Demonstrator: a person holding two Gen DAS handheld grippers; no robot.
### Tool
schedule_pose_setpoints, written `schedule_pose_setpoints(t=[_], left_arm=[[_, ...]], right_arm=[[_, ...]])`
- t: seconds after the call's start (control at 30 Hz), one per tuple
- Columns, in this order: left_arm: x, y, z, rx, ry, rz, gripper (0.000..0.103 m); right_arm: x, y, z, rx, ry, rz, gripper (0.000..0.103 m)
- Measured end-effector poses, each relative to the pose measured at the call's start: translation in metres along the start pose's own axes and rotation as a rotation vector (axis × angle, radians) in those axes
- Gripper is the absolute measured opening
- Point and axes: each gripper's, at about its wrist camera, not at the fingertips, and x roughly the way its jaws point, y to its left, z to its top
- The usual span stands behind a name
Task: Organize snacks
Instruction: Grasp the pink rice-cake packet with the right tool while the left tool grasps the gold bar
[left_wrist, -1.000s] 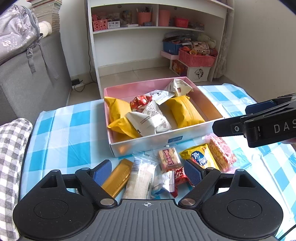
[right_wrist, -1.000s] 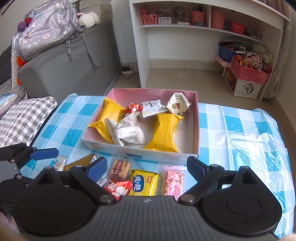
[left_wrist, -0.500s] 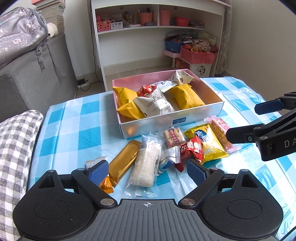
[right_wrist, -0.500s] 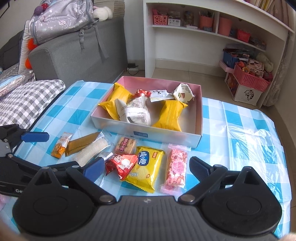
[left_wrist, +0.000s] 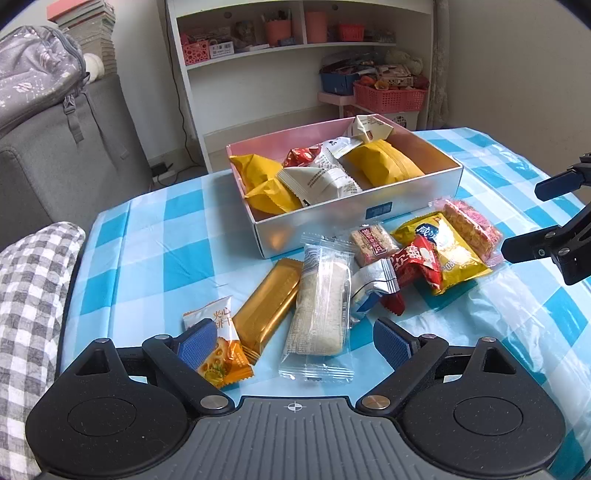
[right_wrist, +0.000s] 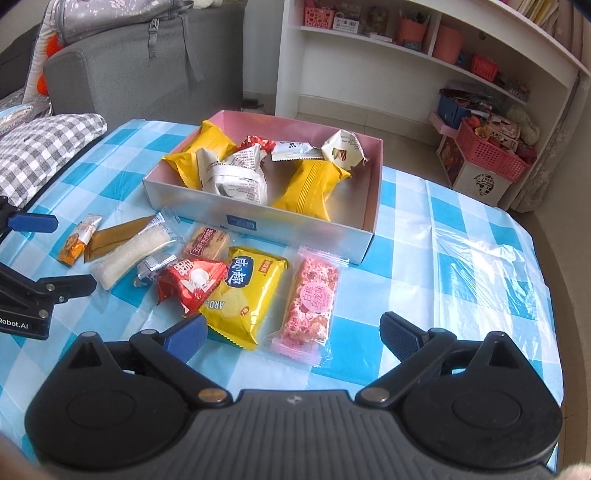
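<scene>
Both tools hang above the near edge of the counter (left_wrist: 155, 236), which wears a blue-and-white checked cloth. The left tool (left_wrist: 293, 341) is spread wide and holds nothing; its left finger overlaps an orange biscuit packet (left_wrist: 218, 347), though contact is hard to judge. The right tool (right_wrist: 293, 328) is equally wide apart and empty.

The loose snacks lie in a row in front of the box (right_wrist: 295, 230) (pink inside, white outside): a gold bar (left_wrist: 267, 304), a clear rice-cake pack (left_wrist: 321, 306), a red packet (right_wrist: 192, 278), a yellow chip bag (right_wrist: 245, 291) and a pink nougat bar (right_wrist: 312, 299). Inside the box sit yellow pouches (right_wrist: 308, 186) and white wrappers (right_wrist: 236, 177).
</scene>
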Motion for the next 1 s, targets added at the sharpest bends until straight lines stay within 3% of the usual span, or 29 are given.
schedule_pose_setpoints(t=[0.37,0.7,1.0], left_arm=[[0.02,0.027,0.011,0.005,0.011,0.027,0.091],[0.048,0.038,0.01,0.022,0.113,0.022,0.062],[0.058,0.018,0.015,0.123,0.07,0.043,0.05]], right_arm=[[0.024,-0.018,0.004,0.048,0.027,-0.041,0.098],[0.049,-0.022,0.004,0.081,0.085,-0.067,0.09],[0.06,-0.021,0.002,0.086,0.107,-0.074,0.083]])
